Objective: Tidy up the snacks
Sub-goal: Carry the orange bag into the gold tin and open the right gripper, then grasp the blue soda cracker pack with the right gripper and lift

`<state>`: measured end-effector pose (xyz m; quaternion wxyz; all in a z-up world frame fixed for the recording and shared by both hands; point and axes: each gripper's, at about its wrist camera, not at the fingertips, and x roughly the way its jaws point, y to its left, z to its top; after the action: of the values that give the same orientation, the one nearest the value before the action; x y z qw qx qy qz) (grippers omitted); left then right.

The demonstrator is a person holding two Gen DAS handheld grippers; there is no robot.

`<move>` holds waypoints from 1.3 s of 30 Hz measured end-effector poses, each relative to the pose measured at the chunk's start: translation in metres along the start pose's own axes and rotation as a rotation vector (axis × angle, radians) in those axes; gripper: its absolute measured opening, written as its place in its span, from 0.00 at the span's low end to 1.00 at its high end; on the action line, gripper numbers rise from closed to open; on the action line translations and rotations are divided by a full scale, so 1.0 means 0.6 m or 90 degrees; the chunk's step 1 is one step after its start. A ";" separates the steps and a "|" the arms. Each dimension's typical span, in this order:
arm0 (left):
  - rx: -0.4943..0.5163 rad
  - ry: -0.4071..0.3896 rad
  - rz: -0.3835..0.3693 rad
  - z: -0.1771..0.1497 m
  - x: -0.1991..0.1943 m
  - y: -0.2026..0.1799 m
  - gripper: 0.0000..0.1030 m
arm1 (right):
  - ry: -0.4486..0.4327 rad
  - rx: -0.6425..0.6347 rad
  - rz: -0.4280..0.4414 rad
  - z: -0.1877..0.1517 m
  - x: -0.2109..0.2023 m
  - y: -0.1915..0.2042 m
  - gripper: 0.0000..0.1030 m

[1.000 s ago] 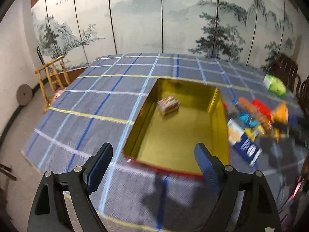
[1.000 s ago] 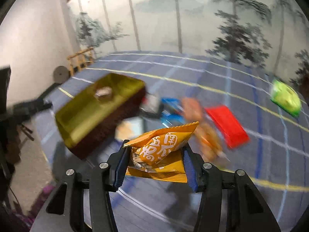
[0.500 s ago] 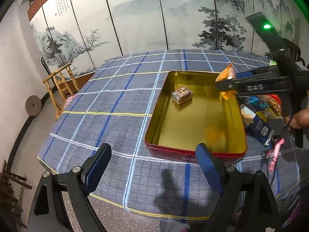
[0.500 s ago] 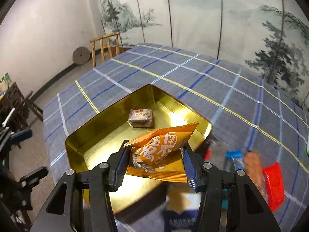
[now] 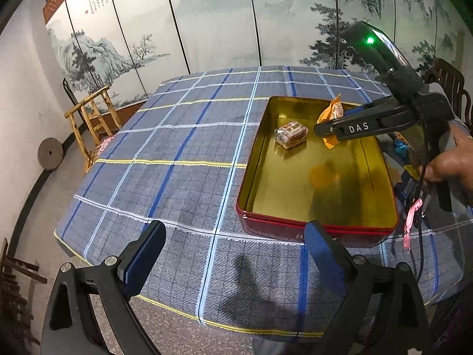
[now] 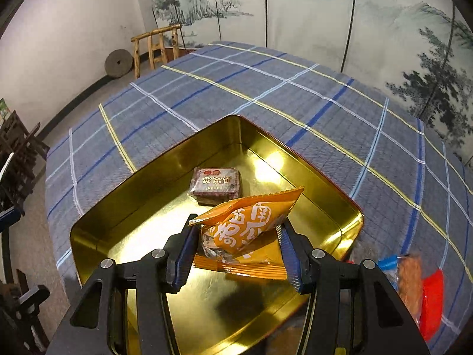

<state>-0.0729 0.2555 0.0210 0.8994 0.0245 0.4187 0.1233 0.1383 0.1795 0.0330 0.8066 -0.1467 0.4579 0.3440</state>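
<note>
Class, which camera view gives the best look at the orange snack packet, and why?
The right wrist view: the orange snack packet fills the centre, its white lettering readable, clamped between the right tongs over the gold tin. The left wrist view shows it small and distant, partly hidden behind those tongs.

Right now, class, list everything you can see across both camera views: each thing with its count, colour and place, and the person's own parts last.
Rectangular gold-lined red tin: one, on the tablecloth.
Brown wrapped snack block: one, lying on the tin floor.
Orange foil snack packet: one, gripped over the tin.
Blue plaid tablecloth: one, covering the table.
Loose snack packets: several, red, orange and blue, on the cloth beside the tin.
Wooden chair: one, light brown, past the table's far corner.
Round stone disc: one, grey, against the wall.
Painted folding screen: one, pale grey, behind the table.
Left claw: open, holding nothing.
Right claw: shut on the packet.
Right hand: holding the right claw's handle.
</note>
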 end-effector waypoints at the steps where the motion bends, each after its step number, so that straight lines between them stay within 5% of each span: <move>1: -0.001 0.006 -0.001 -0.001 0.003 0.001 0.90 | 0.003 0.000 -0.002 0.001 0.004 0.000 0.52; 13: -0.018 0.033 -0.009 -0.008 0.015 0.011 0.92 | 0.021 0.017 -0.005 0.017 0.038 -0.005 0.53; 20: -0.025 0.030 -0.008 -0.007 0.010 0.016 0.92 | -0.043 0.069 0.026 0.009 -0.024 -0.041 0.71; 27: -0.028 0.023 -0.032 -0.006 -0.001 0.007 0.92 | -0.058 0.043 0.024 -0.108 -0.160 -0.080 0.76; 33: 0.002 0.018 -0.046 -0.006 -0.015 -0.028 0.92 | 0.013 0.008 0.000 -0.201 -0.144 -0.067 0.76; 39: 0.014 0.006 -0.036 -0.007 -0.034 -0.041 0.94 | 0.018 -0.020 -0.013 -0.195 -0.103 -0.067 0.76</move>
<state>-0.0838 0.2268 0.0298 0.9003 0.0218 0.4247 0.0931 0.0704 0.0600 0.0188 0.8011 -0.1691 0.4621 0.3409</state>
